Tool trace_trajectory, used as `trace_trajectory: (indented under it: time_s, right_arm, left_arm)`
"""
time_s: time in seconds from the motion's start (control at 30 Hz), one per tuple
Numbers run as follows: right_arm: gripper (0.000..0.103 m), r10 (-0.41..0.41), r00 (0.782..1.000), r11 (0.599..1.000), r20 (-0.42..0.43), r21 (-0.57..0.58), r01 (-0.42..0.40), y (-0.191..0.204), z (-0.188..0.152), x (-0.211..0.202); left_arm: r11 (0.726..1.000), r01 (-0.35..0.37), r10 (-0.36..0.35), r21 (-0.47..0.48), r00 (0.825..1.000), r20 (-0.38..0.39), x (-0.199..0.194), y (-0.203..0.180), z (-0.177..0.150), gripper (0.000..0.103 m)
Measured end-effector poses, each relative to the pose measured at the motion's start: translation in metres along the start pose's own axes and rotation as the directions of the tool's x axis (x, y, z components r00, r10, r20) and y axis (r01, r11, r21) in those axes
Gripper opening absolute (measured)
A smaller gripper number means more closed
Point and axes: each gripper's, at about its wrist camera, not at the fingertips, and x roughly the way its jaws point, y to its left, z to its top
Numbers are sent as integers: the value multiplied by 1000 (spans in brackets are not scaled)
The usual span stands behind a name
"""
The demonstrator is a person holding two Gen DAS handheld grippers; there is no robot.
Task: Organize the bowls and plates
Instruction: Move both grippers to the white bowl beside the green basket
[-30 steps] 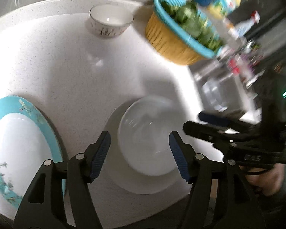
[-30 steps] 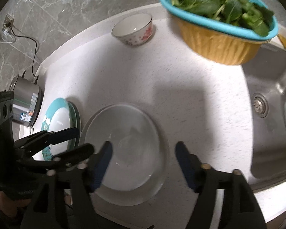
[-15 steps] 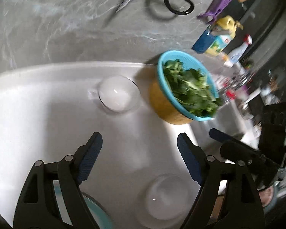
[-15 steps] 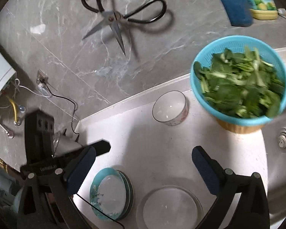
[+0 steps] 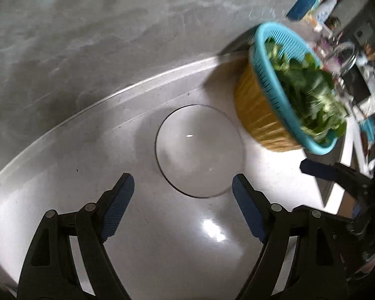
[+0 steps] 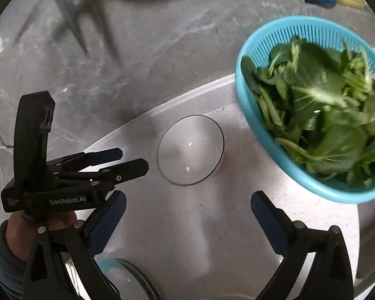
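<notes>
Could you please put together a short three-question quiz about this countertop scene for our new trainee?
1. True or false: the left hand-held gripper is shut on the small bowl.
2. Multiple choice: what fills the blue colander? A) leafy greens B) plates C) water
3. Fill in: in the right wrist view, the blue-rimmed plate shows at the ___ edge of the picture, beside the right hand-held gripper.

Key
1. False: both of its fingers are spread and short of the bowl.
2. A
3. bottom
</notes>
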Motion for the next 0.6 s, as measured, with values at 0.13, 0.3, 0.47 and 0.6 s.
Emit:
trace_trajectory:
  time_s: [0.13,0.3,0.47,0.6]
  right_arm:
    - [97,-37,999,999,-12,29,38,3,10,20]
    - [97,-86,996,995,3,41,86,8,3,27]
    - [92,-106,994,988,15,119,103,-2,2,37]
    - [85,-128,992,981,19,153,123,0,2,47]
  left_arm:
    - [1000,22,-22,8,999,-27,19,15,0,80]
    - [999,21,-20,33,999,-42,39,27,6,80]
    - [996,23,-18,86,998,-57,56,31,18,80]
    - [993,30,-22,114,997,-70,65,32,23,79]
